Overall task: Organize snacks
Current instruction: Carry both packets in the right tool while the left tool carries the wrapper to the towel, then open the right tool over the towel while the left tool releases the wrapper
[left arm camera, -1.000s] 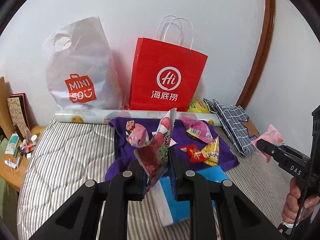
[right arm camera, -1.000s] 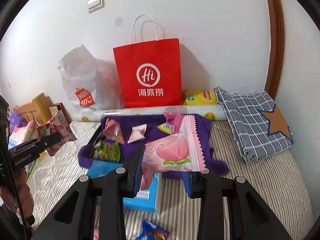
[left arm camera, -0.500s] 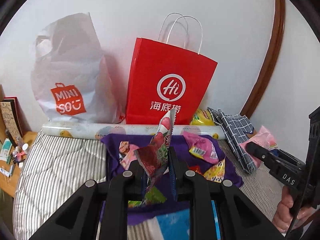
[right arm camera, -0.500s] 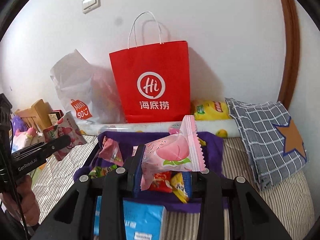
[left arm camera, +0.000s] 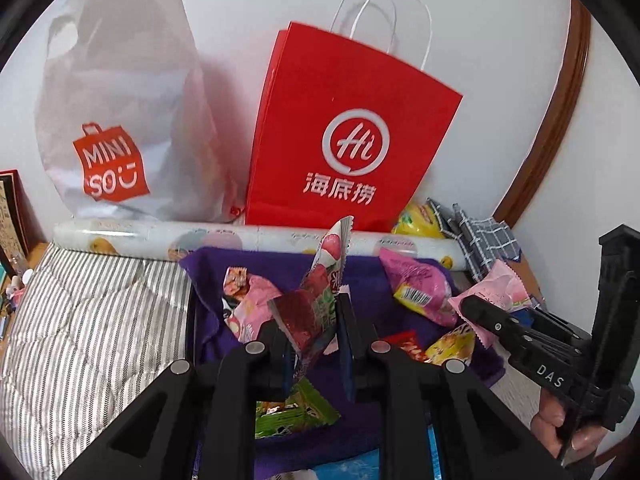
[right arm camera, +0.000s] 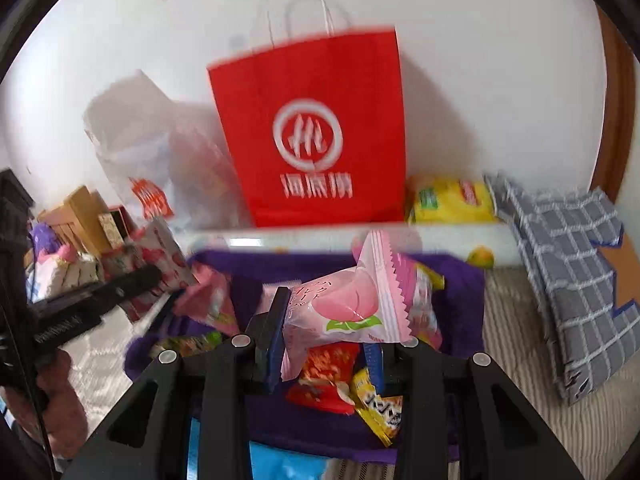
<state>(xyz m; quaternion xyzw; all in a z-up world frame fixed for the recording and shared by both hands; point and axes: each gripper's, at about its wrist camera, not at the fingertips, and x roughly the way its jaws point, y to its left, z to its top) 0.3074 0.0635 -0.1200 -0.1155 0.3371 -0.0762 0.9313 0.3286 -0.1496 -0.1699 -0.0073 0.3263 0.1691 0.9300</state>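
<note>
My left gripper (left arm camera: pixel 314 330) is shut on a red and green snack packet (left arm camera: pixel 316 304) that sticks up above the purple cloth (left arm camera: pixel 360 276). My right gripper (right arm camera: pixel 326 334) is shut on a pink peach snack packet (right arm camera: pixel 352 308), also over the purple cloth (right arm camera: pixel 460 280). Several loose snacks lie on the cloth: a pink packet (left arm camera: pixel 416 290), a green one (left arm camera: pixel 296 412), a red one (right arm camera: pixel 324 376) and a yellow one (right arm camera: pixel 378 404). The right gripper (left arm camera: pixel 472 308) shows at the right of the left wrist view; the left gripper (right arm camera: pixel 160 276) shows at the left of the right wrist view.
A red paper bag (left arm camera: pixel 344 136) and a white plastic bag (left arm camera: pixel 120 120) lean on the wall behind a rolled sheet (left arm camera: pixel 240 240). A yellow packet (right arm camera: pixel 452 200) and a checked grey cloth (right arm camera: pixel 568 264) lie right. Striped bedding (left arm camera: pixel 88 320) spreads left; a blue box (right arm camera: pixel 280 464) lies near.
Both grippers have moved forward toward the bags, each keeping its packet. The purple cloth and its snacks now lie right under them, and the red bag looms larger.
</note>
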